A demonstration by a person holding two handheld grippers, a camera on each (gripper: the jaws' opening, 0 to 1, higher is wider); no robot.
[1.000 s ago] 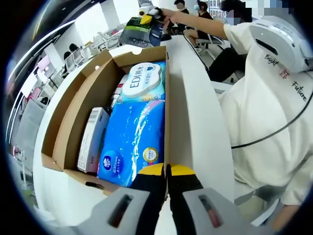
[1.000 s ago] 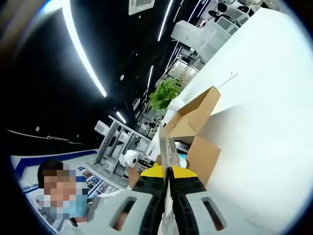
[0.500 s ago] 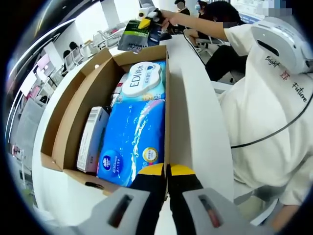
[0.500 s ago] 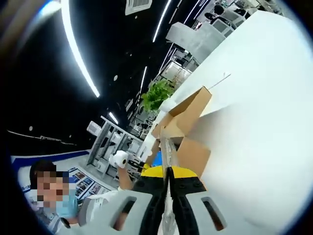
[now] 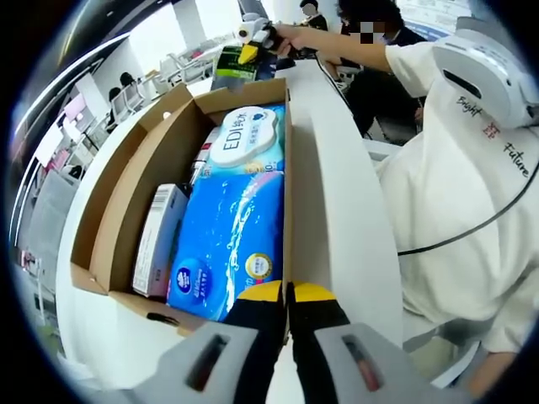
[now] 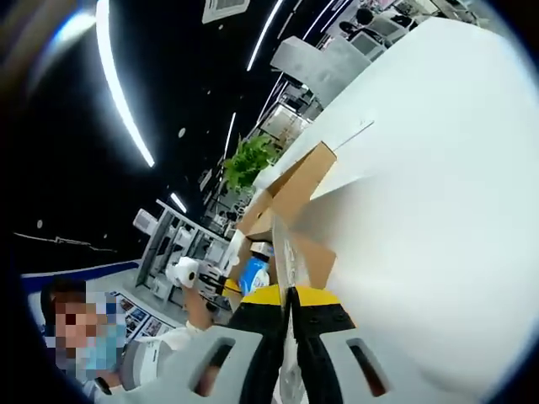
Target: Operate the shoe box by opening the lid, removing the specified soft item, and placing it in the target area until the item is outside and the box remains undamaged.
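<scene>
The open cardboard shoe box (image 5: 152,160) lies on a white table (image 5: 337,210). Inside are a blue tissue pack (image 5: 227,236), an EDI wipes pack (image 5: 248,139) and a slim white carton (image 5: 160,240). My left gripper (image 5: 286,293) is at the box's near right corner, shut on the top of its right wall. Beyond the far end of the box, my right gripper (image 5: 251,32) holds a dark green soft pouch (image 5: 229,66) above the table. In the right gripper view my right gripper (image 6: 287,290) is shut on the pouch's thin edge (image 6: 285,252), and the box (image 6: 290,185) lies beyond it.
A person in a white sweatshirt (image 5: 455,194) stands close along the table's right side, with a black cable hanging over it. Other people sit at desks behind. White chairs (image 5: 135,93) and a green plant (image 6: 248,160) stand beyond the table.
The right gripper has turned and shifted with the pouch, which now looks narrower in the left gripper view. The left gripper and the box have not moved.
</scene>
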